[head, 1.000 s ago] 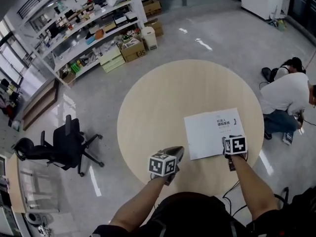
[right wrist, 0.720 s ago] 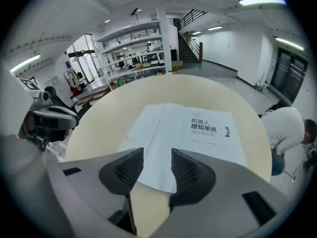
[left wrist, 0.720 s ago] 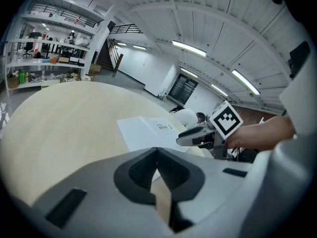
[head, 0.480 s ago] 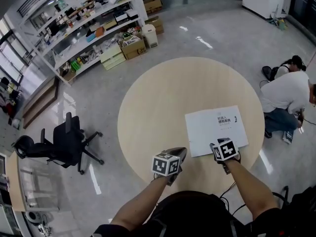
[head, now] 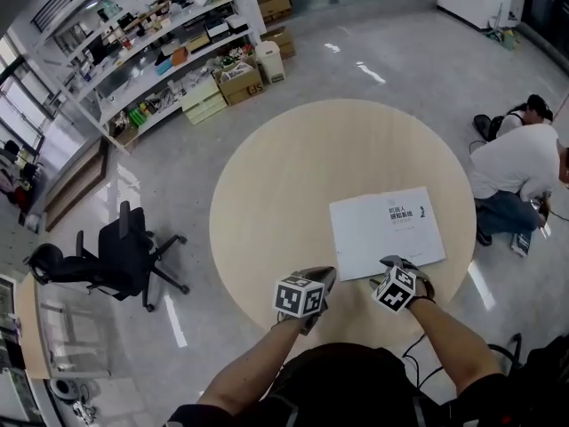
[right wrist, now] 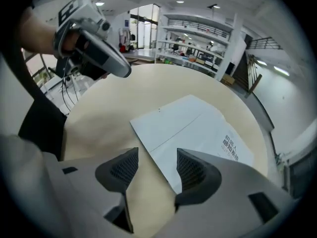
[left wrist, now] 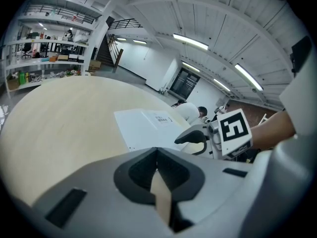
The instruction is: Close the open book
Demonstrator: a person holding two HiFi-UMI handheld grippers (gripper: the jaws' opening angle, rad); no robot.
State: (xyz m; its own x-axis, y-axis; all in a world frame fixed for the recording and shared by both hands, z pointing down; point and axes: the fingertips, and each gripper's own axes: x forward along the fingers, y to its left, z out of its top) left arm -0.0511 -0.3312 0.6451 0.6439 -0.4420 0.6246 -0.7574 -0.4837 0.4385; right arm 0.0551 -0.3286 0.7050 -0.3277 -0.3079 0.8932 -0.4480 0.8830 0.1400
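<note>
The book [head: 387, 232] lies flat on the round wooden table [head: 293, 167] with its white printed cover up, at the near right. My right gripper [head: 396, 266] hovers at the book's near edge, pointing steeply down. Its jaws are opening; in the right gripper view [right wrist: 157, 155] the book's edge [right wrist: 198, 128] and bare table show in the gap, and neither pad touches anything. My left gripper [head: 320, 276] sits to the left of the book, over bare table, with its jaws shut [left wrist: 157, 152] on nothing. It also shows in the right gripper view [right wrist: 116, 66].
A black office chair [head: 120, 256] stands on the floor to the left of the table. Shelves [head: 169, 34] and cardboard boxes [head: 240, 87] line the far left. A person in a white shirt [head: 520, 167] crouches just beyond the table's right edge.
My right gripper has slid left along the book's near edge, rolled over, and its jaws have spread wider. The left gripper and the book have stayed put.
</note>
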